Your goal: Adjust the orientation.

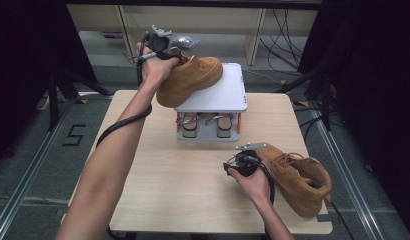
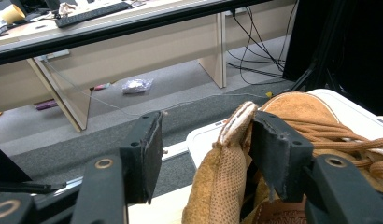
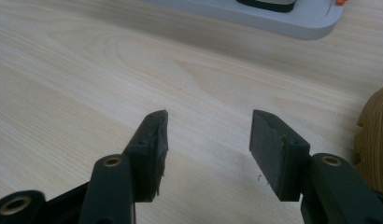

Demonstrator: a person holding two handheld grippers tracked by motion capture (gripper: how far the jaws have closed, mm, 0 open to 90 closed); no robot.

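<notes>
Tan suede lace-up boot (image 2: 217, 177) between left gripper (image 2: 206, 140) fingers, heel collar against one, fingers wide. Right gripper (image 3: 208, 140) fingers wide, holding nothing, over pale wooden worktop (image 3: 87, 70).

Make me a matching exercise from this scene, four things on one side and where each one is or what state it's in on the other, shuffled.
Things:
1. boot on the rack
2. boot by the right hand
3. left tool
4. right tool

Places or states:
A. lying on the wooden table near its right edge
B. open over bare wood, nothing between the jaws
C. resting on the white top shelf of the shoe rack
D. open, with the boot's heel collar between the jaws

Pairs: 1-C, 2-A, 3-D, 4-B
</notes>
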